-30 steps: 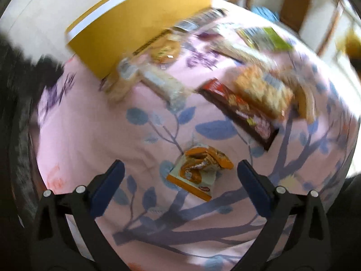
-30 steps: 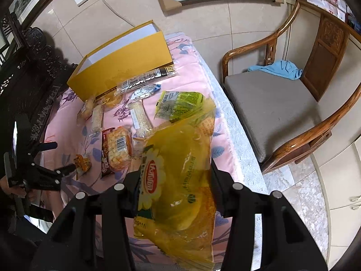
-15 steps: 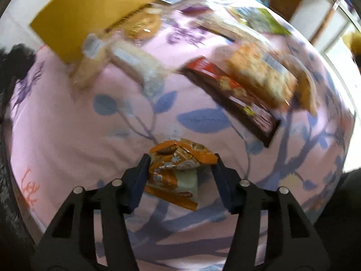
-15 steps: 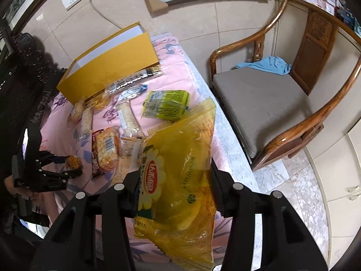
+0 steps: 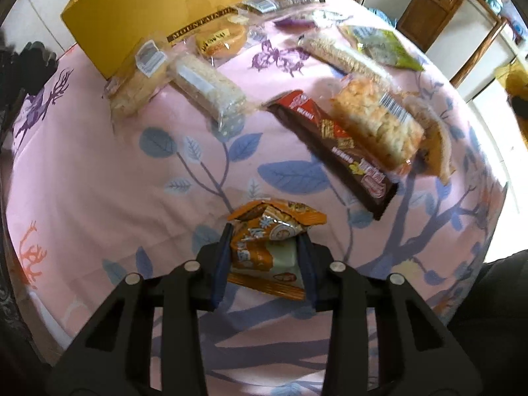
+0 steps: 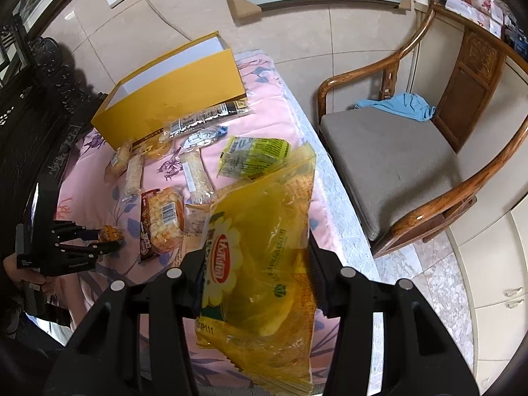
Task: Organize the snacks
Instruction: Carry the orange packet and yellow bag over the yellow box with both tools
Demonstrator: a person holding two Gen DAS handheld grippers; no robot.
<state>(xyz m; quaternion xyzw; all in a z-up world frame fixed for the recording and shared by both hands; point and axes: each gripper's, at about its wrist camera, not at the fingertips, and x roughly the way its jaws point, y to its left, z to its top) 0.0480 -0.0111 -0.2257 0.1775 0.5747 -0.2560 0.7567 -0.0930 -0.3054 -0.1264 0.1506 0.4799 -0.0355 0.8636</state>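
Observation:
A small orange snack packet (image 5: 277, 217) lies on the pink flowered tablecloth (image 5: 99, 165). My left gripper (image 5: 264, 234) points down over it, its jaws closing, both pads pressing the crumpled wrapper. The right wrist view shows the same left gripper (image 6: 107, 240) at the table's near left with the packet (image 6: 111, 233) in its tips. My right gripper (image 6: 255, 264) is shut on a big yellow chip bag (image 6: 264, 231), held above the table's right side. An open yellow box (image 6: 171, 92) stands at the far end of the table.
Several other snacks lie between me and the box: a brown wafer bar (image 5: 333, 151), a rice-cracker pack (image 5: 376, 125), a green packet (image 6: 254, 156) and pale cracker bars (image 5: 208, 85). A wooden chair (image 6: 396, 151) stands right of the table. Dark carved furniture (image 6: 49, 76) is at the left.
The left gripper's jaws came in from wide open onto the orange packet, which now bulges between them. The right gripper kept still with the yellow bag.

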